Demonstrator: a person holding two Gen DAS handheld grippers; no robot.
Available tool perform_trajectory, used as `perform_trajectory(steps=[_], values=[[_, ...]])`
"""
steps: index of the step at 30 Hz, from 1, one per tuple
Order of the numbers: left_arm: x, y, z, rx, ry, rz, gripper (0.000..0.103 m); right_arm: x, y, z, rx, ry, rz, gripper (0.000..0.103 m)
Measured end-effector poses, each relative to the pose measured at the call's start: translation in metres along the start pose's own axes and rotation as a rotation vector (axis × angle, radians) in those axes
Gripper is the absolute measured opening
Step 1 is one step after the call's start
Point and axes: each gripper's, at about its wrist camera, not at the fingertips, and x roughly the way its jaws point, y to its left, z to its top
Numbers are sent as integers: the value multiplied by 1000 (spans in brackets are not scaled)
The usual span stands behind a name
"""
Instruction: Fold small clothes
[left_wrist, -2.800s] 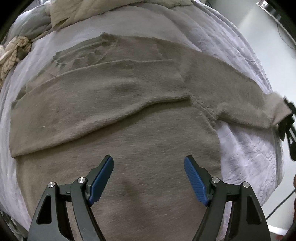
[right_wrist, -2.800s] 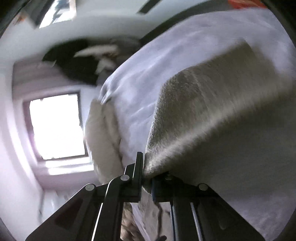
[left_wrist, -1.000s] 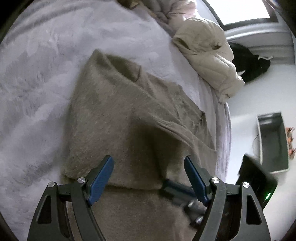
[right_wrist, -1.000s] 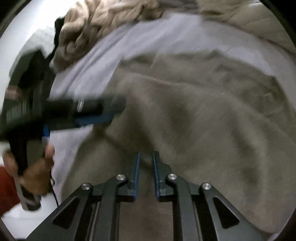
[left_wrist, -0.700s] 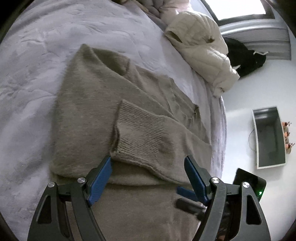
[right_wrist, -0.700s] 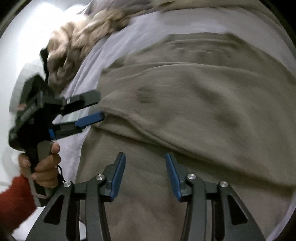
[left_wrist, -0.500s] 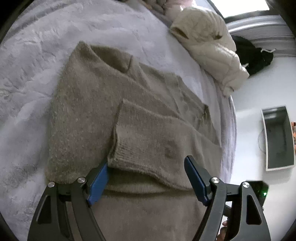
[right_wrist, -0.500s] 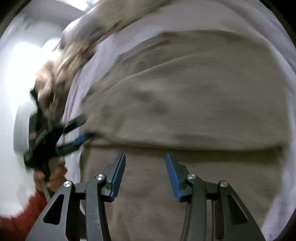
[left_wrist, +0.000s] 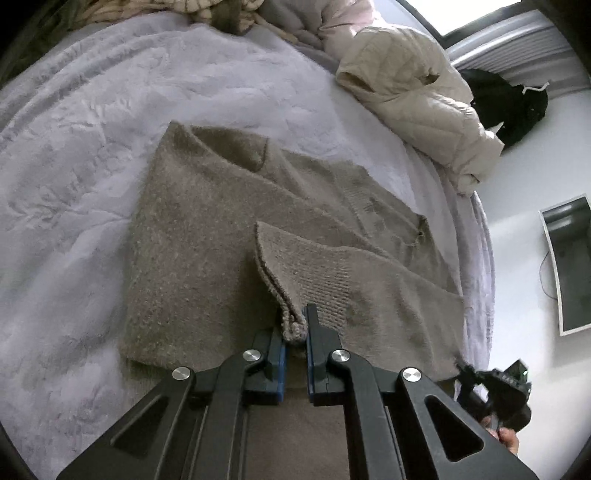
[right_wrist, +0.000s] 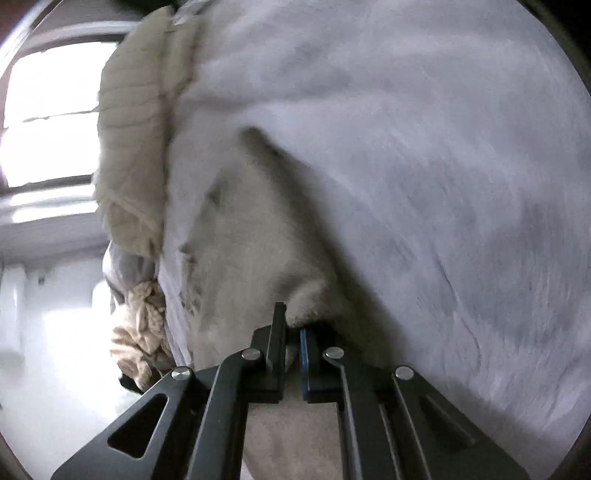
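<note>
Both grippers, open half a second ago, now pinch the sweater (left_wrist: 207, 258) on the bed (left_wrist: 74, 147): left gripper (left_wrist: 295, 332) clamps the cuff (left_wrist: 291, 325), right gripper (right_wrist: 293, 332) clamps a sweater edge (right_wrist: 303, 306), so the next fold looks set to begin.

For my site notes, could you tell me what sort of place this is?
Most likely a bedroom: the sweater lies on a bed's blanket, beside a quilted jacket under a window.

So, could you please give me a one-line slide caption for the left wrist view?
Left gripper shut on the sleeve cuff of a taupe sweater lying on a pale blanket.
</note>
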Motion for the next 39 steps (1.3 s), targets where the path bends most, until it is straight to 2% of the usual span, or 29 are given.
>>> perform_trajectory(steps=[4, 7, 9, 13, 15, 16, 17, 18, 19, 21, 27, 29, 30, 31, 32, 33, 36, 39], values=[[-1, -4, -7, 55, 0, 40, 9, -5, 24, 14, -189, 31, -45, 6], [12, 5, -15, 59, 32, 91, 9, 8, 16, 13, -264, 87, -148, 6], [12, 8, -19, 65, 33, 107, 9, 13, 1, 13, -261, 132, -167, 7], [-2, 4, -22, 110, 17, 180, 11, 6, 0, 10, -230, 131, -150, 15], [-11, 8, -22, 112, 22, 247, 26, -3, 0, 7, -255, 144, -165, 24], [-16, 11, -22, 108, 17, 272, 46, -5, 2, 5, -271, 149, -174, 29], [-23, 15, -21, 106, 3, 280, 60, -9, 5, 4, -289, 145, -184, 46], [-30, 17, -19, 108, -18, 289, 83, -14, 6, 4, -303, 135, -198, 62], [-36, 20, -17, 117, -42, 303, 84, -19, 8, 4, -317, 122, -200, 63], [-39, 29, -9, 126, -30, 302, 84, -24, 6, 9, -318, 118, -190, 63], [-13, 62, 5, 33, 98, 164, 84, -9, -11, 24, -256, 150, -142, 63], [-6, 64, 5, 24, 115, 147, 66, -6, -13, 27, -234, 150, -112, 63], [-1, 63, 5, 27, 128, 156, 49, -4, -15, 30, -218, 155, -91, 62], [1, 63, 4, 27, 133, 177, 39, -2, -17, 32, -203, 161, -79, 59], [-1, 63, 4, 19, 124, 163, 28, 0, -18, 34, -190, 169, -91, 31], [-3, 62, 5, 10, 121, 145, 20, 3, -17, 35, -189, 192, -108, 16], [-19, 57, 4, 40, 77, 148, 20, -8, 5, 33, -291, 178, -107, 16], [-21, 62, 1, 66, 80, 160, 20, -13, 13, 31, -358, 173, -127, 15]])
